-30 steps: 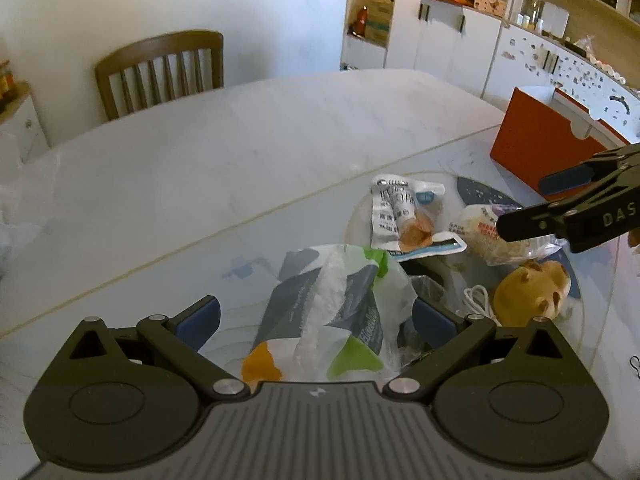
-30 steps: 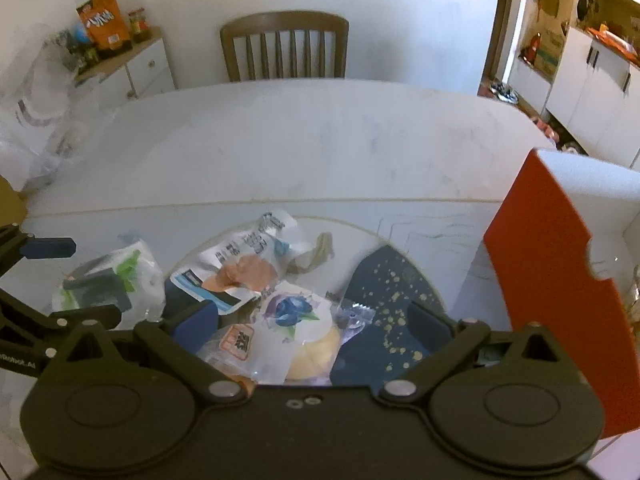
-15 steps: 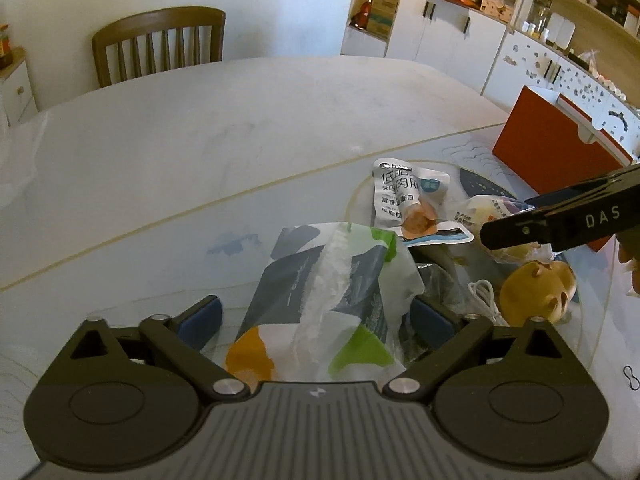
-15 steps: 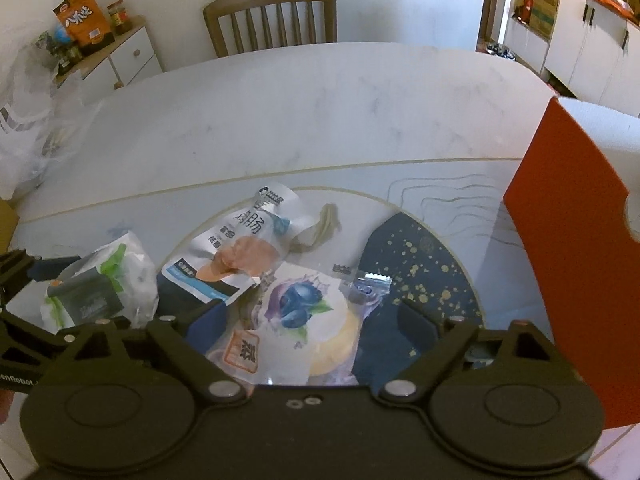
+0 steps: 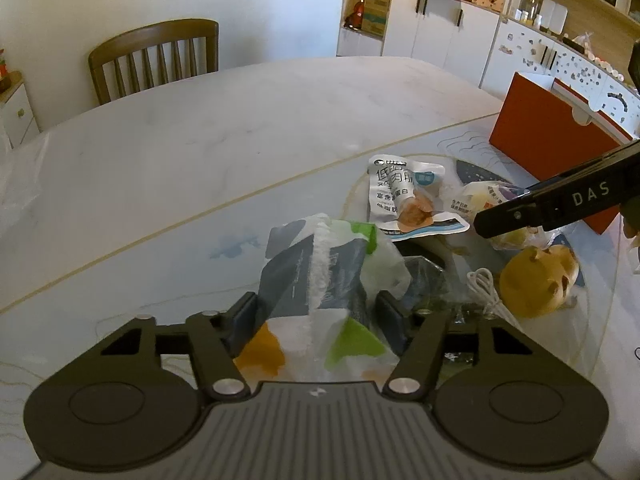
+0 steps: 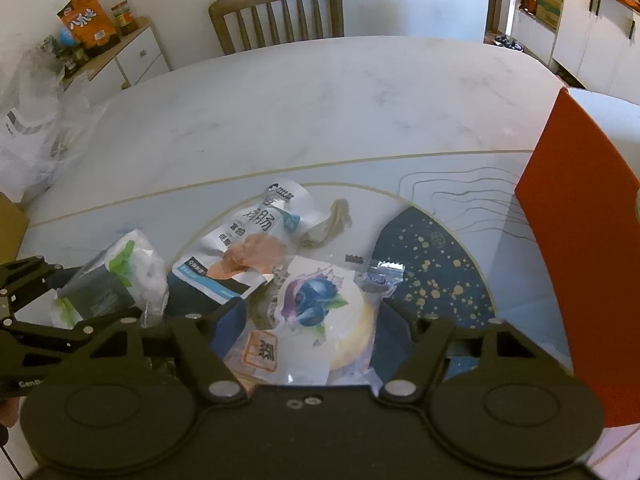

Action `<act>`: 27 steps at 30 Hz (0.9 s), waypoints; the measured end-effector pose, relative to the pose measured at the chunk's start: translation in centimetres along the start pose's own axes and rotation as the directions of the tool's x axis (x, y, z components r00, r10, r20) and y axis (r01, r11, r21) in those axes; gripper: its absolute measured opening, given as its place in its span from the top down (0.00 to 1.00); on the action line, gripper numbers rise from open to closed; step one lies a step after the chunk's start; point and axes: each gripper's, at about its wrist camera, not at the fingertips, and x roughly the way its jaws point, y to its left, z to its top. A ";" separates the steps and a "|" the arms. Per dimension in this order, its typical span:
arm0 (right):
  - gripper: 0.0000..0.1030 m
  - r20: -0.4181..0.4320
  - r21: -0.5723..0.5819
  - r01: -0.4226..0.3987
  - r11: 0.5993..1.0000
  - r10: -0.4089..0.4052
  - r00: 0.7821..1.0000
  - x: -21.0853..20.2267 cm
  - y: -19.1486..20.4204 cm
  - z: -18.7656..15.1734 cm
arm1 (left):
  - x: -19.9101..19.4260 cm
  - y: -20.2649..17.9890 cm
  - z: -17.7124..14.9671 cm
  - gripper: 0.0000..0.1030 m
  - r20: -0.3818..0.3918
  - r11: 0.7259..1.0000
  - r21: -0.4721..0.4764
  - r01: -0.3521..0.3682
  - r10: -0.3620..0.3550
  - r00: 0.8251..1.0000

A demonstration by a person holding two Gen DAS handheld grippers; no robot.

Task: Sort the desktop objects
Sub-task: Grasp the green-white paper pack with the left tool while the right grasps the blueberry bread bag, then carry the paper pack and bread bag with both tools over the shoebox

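Both claws closed in since prev frame: left claw [image 5: 316, 312] grips tissue pack [image 5: 320, 276], right claw [image 6: 310, 320] clamps blueberry cake pack [image 6: 316, 316]; sorting barely begun, clutter center-frame on worktop [image 5: 200, 152].

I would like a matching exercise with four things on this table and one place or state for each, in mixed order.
Things:
1. tissue pack
2. blueberry cake
3. orange box
4. yellow toy

Places or states:
A. standing at the table's right edge
B. between the left gripper fingers
C. lying beside a white cable
D. between the right gripper fingers

Pairs: 1-B, 2-D, 3-A, 4-C
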 end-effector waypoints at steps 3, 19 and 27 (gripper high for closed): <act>0.38 0.003 0.004 0.000 1.000 0.000 1.000 -0.2 -0.1 0.0 | -0.2 -0.1 0.1 0.48 0.001 1.000 -0.009 -0.002 0.002 1.000; 0.52 0.049 0.035 -0.015 0.999 0.013 0.999 -2.5 -1.2 0.0 | -3.0 0.2 1.2 0.64 0.049 0.992 -0.125 -0.033 0.040 0.998; 0.52 0.086 0.044 -0.037 0.998 0.033 0.996 -4.8 -2.1 -0.4 | -5.6 -0.9 1.9 0.64 0.079 0.988 -0.143 -0.056 0.067 0.995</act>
